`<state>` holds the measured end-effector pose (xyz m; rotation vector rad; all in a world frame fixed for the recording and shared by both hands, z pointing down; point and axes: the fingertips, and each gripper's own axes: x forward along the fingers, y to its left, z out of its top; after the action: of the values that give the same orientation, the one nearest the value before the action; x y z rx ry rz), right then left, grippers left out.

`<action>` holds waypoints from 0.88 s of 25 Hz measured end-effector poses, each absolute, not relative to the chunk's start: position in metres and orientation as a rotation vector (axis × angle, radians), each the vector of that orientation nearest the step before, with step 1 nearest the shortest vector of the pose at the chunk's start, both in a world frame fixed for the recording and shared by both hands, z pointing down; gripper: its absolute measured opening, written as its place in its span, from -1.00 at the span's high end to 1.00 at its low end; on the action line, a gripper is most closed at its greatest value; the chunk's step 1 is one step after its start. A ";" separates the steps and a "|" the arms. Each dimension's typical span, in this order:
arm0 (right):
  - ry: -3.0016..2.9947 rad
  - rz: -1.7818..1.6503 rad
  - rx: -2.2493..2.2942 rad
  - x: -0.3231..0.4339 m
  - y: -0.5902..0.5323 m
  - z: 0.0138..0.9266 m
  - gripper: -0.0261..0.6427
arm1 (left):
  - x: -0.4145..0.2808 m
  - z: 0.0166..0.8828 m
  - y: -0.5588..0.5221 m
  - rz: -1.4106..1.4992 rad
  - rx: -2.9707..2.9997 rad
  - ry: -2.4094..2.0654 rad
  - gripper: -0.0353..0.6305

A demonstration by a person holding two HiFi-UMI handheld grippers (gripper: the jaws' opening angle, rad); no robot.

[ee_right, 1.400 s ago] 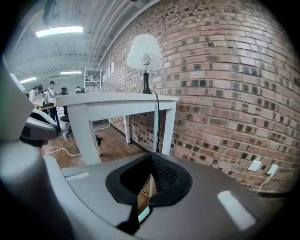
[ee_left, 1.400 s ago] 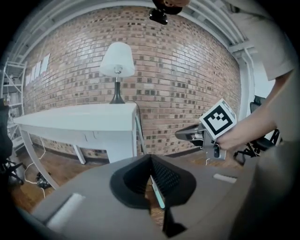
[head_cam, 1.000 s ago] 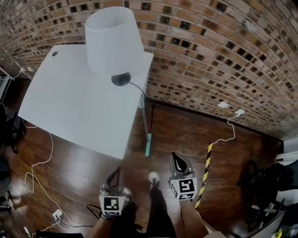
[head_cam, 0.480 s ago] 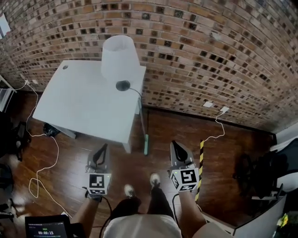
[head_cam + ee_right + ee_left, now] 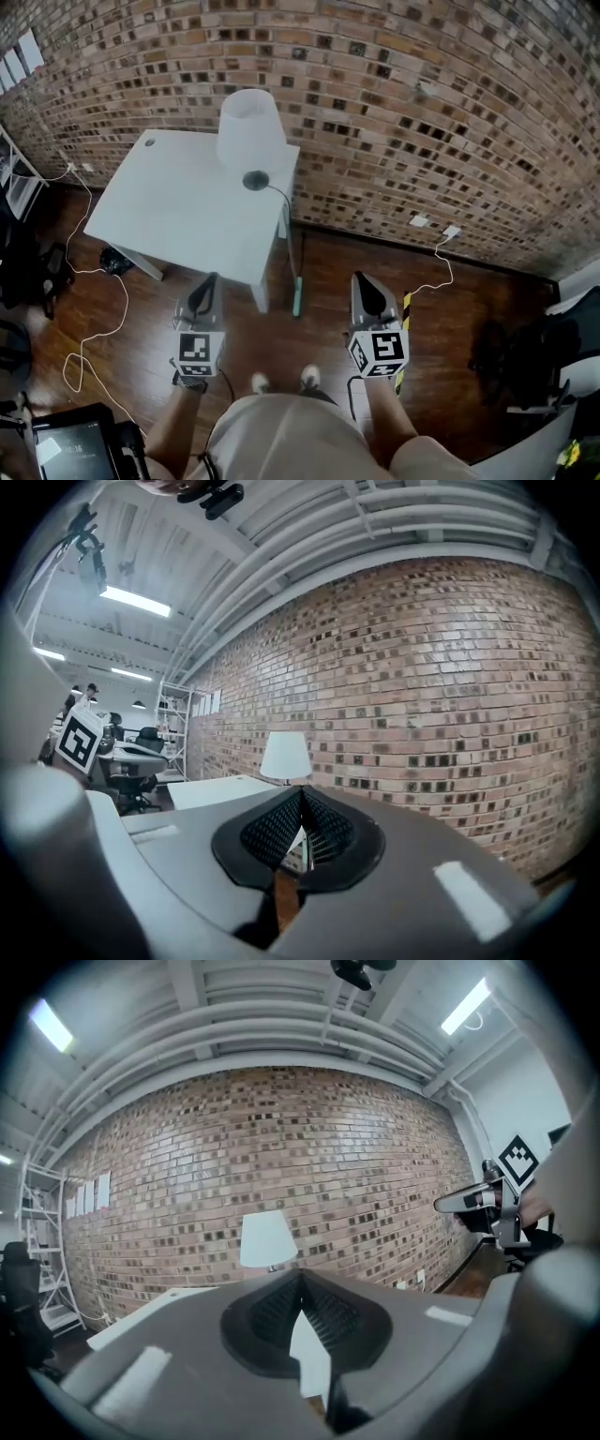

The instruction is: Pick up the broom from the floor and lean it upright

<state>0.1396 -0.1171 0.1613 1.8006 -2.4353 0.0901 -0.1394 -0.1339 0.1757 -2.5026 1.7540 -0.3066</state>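
Note:
The broom [image 5: 298, 281] stands upright on the wood floor beside the white table's [image 5: 169, 211] near right corner, close to the brick wall; its teal head [image 5: 297, 298] is on the floor and its thin handle rises beside the table edge. My left gripper [image 5: 208, 281] hangs in the air left of the broom, shut and empty. On the broom's other side my right gripper [image 5: 362, 279] is also shut and empty. Neither touches the broom. In the left gripper view the left gripper [image 5: 300, 1274] has its tips together; in the right gripper view the right gripper [image 5: 302, 791] does too.
A white lamp [image 5: 250, 131] stands on the table by the brick wall [image 5: 422, 122]. White cables [image 5: 94, 309] trail over the floor at left. A yellow-black striped strip [image 5: 407, 302] lies by my right gripper. A tablet [image 5: 75, 445] is at bottom left, dark chairs [image 5: 525, 361] at right.
Both grippers have risen, still shut and empty, and the head view has risen too: table, lamp and broom look smaller and farther. The broom has stayed in place.

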 end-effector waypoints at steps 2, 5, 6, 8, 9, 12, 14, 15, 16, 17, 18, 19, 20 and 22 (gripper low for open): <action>-2.452 0.082 1.811 0.144 -0.120 0.153 0.89 | -0.139 0.174 -0.134 -0.289 -2.487 1.785 0.90; -2.459 0.065 1.821 0.149 -0.125 0.147 0.88 | -0.139 0.175 -0.137 -0.261 -2.476 1.823 0.90; -2.462 0.059 1.820 0.149 -0.127 0.144 0.88 | -0.138 0.175 -0.138 -0.259 -2.474 1.824 0.90; -2.462 0.053 1.823 0.150 -0.127 0.142 0.89 | -0.134 0.173 -0.138 -0.269 -2.474 1.809 0.90; -2.458 0.054 1.824 0.151 -0.126 0.143 0.88 | -0.131 0.171 -0.137 -0.276 -2.474 1.798 0.90; -2.441 0.064 1.812 0.153 -0.126 0.149 0.88 | -0.127 0.168 -0.135 -0.277 -2.471 1.780 0.90; -2.440 0.067 1.809 0.152 -0.128 0.152 0.89 | -0.127 0.169 -0.135 -0.281 -2.473 1.778 0.90; -2.441 0.069 1.807 0.151 -0.129 0.153 0.88 | -0.128 0.170 -0.135 -0.286 -2.476 1.778 0.90; -2.441 0.070 1.805 0.150 -0.129 0.153 0.88 | -0.129 0.171 -0.135 -0.288 -2.479 1.779 0.90; -2.442 0.069 1.801 0.149 -0.129 0.153 0.88 | -0.130 0.172 -0.134 -0.288 -2.480 1.781 0.90; -2.441 0.066 1.798 0.149 -0.129 0.153 0.88 | -0.131 0.172 -0.133 -0.288 -2.481 1.783 0.90; -2.439 0.065 1.797 0.148 -0.128 0.153 0.88 | -0.132 0.171 -0.132 -0.288 -2.481 1.784 0.90; -2.437 0.064 1.796 0.149 -0.128 0.153 0.89 | -0.132 0.170 -0.131 -0.290 -2.480 1.781 0.90; -2.432 0.065 1.799 0.149 -0.127 0.151 0.88 | -0.132 0.168 -0.128 -0.299 -2.475 1.762 0.90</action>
<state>0.1485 -0.1270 0.1514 1.7985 -2.4325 0.0647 -0.1321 -0.1277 0.1679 -2.4746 1.7621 -0.2989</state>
